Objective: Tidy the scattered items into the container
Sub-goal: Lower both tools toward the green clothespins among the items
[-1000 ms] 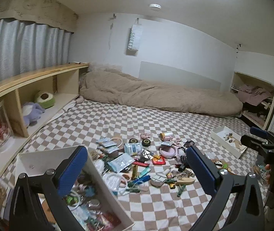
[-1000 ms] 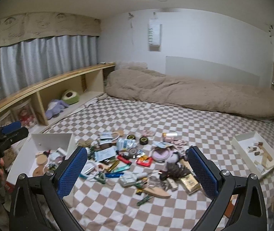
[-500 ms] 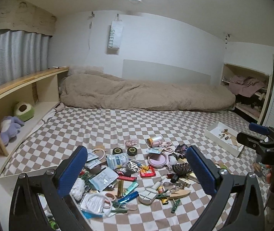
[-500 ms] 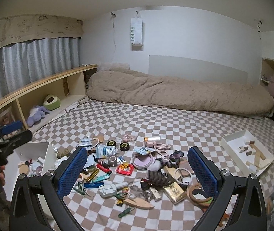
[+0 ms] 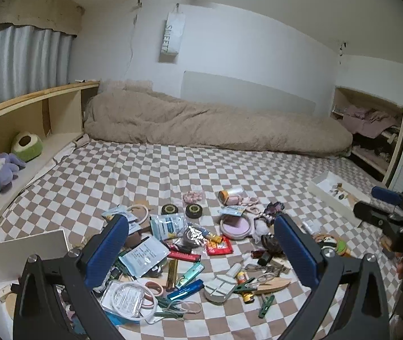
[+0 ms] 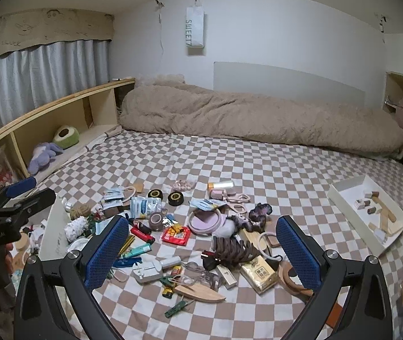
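Observation:
Many small items lie scattered on the checkered bed: a pink round compact point(image 5: 234, 223) point(image 6: 205, 220), a red snack packet point(image 5: 219, 246) point(image 6: 175, 235), a blue lighter point(image 5: 186, 288), a dark hair claw point(image 6: 232, 250), a wooden boat shape point(image 6: 198, 291). A white container point(image 6: 55, 223) point(image 5: 24, 250) with items inside stands at the left. My left gripper point(image 5: 201, 248) is open and empty above the pile. My right gripper point(image 6: 200, 245) is open and empty above the pile; it also shows in the left wrist view point(image 5: 385, 206).
A white tray point(image 6: 368, 221) point(image 5: 334, 195) with small wooden pieces lies at the right. A beige duvet point(image 6: 258, 121) lies along the far wall. A wooden shelf point(image 6: 60, 119) with plush toys runs along the left.
Both grippers have swung right, off the white container and toward the pile. Both stay open and empty.

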Available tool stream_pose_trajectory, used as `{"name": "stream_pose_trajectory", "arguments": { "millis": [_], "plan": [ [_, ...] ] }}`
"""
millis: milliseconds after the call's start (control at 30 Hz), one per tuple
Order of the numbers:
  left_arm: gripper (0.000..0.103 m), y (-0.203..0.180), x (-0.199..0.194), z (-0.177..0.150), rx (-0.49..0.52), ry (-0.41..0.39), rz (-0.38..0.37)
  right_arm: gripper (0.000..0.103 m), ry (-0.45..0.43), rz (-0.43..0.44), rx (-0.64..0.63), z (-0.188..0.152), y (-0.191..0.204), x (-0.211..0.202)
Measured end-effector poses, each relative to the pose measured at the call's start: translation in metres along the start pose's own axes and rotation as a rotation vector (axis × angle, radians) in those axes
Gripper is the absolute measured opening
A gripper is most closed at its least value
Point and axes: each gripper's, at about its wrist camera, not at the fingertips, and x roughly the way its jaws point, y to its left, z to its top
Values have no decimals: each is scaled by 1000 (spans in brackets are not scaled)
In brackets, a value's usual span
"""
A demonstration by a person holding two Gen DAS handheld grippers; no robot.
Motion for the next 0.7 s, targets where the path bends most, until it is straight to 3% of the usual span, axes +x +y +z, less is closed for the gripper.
{"name": "stream_pose_trajectory", "arguments": {
  "millis": [267,700],
  "plan": [
    [103,2,19,-21,9,31,-15,103,57,62,67,-24,-8,32],
    [103,1,50,-55,-3,112,-49,103,178,22,90,-65,-20,81]
  ]
}}
